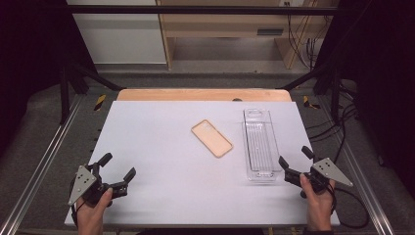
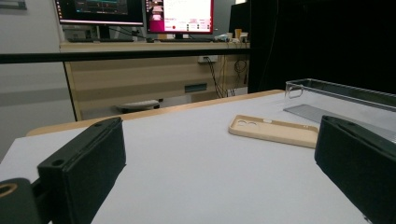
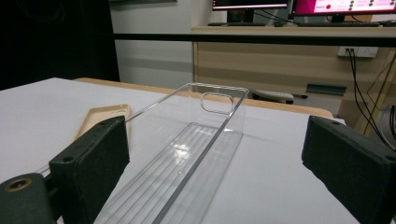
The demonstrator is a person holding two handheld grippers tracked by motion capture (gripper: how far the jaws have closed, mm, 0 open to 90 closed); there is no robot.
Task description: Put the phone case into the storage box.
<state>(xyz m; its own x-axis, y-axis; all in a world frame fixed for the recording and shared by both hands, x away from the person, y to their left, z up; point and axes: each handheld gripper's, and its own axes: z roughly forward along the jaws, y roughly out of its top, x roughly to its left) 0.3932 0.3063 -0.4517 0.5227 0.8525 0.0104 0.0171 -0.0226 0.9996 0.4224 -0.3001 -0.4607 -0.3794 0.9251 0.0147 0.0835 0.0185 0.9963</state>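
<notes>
1. The person is holding the left gripper [image 1: 119, 173] low over the near left corner of the white tabletop [image 1: 161, 186], its jaws spread wide and gripping nothing.
2. The right gripper [image 1: 295, 164] is hovering at the near right edge, jaws likewise released, pointing along the clear plastic tray [image 1: 259, 144], whose near end is sitting just in front of them.
3. The beige phone case [image 1: 211, 138] is lying flat, hollow side up, near the middle of the tabletop, just left of the tray and apart from it.
4. The tray is lying empty, lengthwise away from the person.
5. Judging by this, the work is sitting at its opening step: an approach, with nothing yet grasped.
6. The next move is probably calling for one gripper to reach forward to the case and close its jaws over a thin edge, since the case is lying flush on the surface, then carry it over into the tray.
</notes>
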